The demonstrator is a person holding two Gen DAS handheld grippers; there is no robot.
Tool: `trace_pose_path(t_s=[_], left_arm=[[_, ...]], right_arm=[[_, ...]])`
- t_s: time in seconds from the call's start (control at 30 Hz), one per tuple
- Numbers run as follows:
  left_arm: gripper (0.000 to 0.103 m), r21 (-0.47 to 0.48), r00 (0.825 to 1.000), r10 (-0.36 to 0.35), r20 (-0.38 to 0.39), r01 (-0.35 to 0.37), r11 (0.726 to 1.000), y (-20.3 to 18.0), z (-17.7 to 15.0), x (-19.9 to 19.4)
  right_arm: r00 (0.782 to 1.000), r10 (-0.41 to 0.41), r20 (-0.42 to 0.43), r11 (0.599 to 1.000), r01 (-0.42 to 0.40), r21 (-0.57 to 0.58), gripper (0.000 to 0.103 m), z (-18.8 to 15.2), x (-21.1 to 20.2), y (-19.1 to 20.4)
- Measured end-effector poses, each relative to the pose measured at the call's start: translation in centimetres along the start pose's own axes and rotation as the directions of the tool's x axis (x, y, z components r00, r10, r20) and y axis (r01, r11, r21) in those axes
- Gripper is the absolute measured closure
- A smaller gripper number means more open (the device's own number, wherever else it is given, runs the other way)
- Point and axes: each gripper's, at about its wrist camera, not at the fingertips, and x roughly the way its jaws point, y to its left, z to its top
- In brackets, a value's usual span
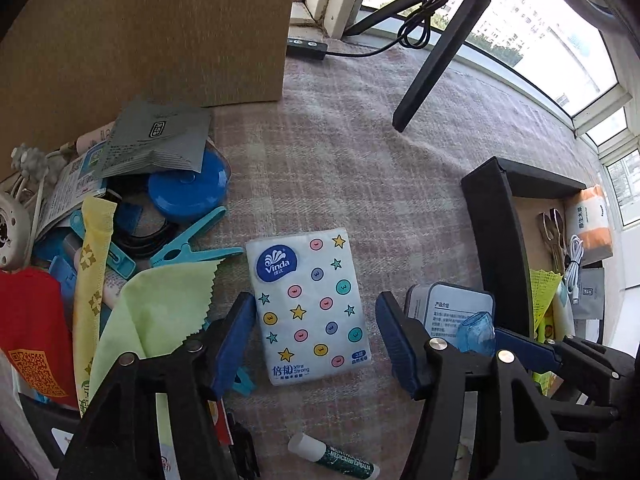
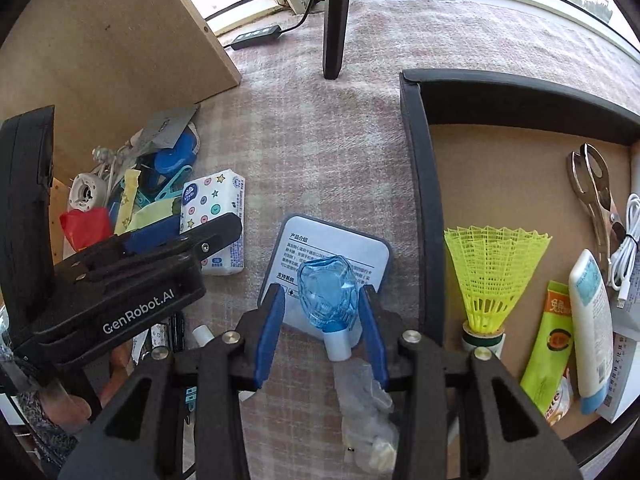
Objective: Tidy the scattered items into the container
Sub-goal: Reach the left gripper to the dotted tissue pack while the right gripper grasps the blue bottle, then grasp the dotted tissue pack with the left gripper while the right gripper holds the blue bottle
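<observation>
Pink plaid cloth (image 1: 360, 152) covers the work surface. At its right stands the black-walled container (image 2: 416, 184), whose brown floor already bears a yellow shuttlecock (image 2: 494, 268), metal tongs (image 2: 596, 192), a white tube (image 2: 592, 320), a green sachet (image 2: 546, 348) and a white cable (image 2: 624, 248). A brown board (image 1: 152, 28) leans at upper left, fronted by a scattered heap that includes a blue round case (image 1: 188, 190), a teal clothes peg (image 1: 196, 246) and a green cloth (image 1: 160, 308). The left gripper (image 1: 316, 338) hangs with jaws wide apart, straddling a patterned tissue pack (image 1: 308, 304) without touching it. The right gripper (image 2: 322, 322) has its blue pads closed against a clear blue plastic piece on a white stem (image 2: 328, 292), above a white card (image 2: 332, 244) beside the container. A lip-balm stick (image 1: 332, 458) lies below the pack.
</observation>
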Motion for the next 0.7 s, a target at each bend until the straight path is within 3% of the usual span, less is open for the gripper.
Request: trace_pose_path(t_s=[0.1,0.17,0.33,0.53,0.7], left_arm=[[0.048,0.027,0.999,0.037,0.005,-0.037,0.999,-0.5,-0.3,0.6],[0.052,0.040,0.999,0.049,0.021,-0.050,0.998,-0.5,-0.5,0.8],[0.054,0.026,0.998,0.031,0.053,-0.032,0.999,-0.2,-1.2,-0.1],[0.054,0.030,0.995,0.011,0.102,-0.014,0.999,-0.1,-1.8,-2.7],[0.054,0.033,0.992,0.024,0.122,-0.029,0.999,-0.2,-1.9,-3.1]], right_arm=[[1.000,0.006,0.013,1.000,-0.006,-0.013,0.066,-0.2,0.1,-0.2],[1.000,0.008,0.021,1.000,-0.007,-0.019,0.073,-0.3,0.1,-0.4],[0.998,0.046,0.039,0.999,-0.046,-0.013,0.076,-0.8,-0.1,-1.0],[0.992,0.091,0.085,0.995,-0.088,-0.038,0.097,-1.1,-1.5,-0.4],[0.994,0.095,0.049,0.995,-0.095,-0.014,0.097,-0.9,-0.8,-0.8]])
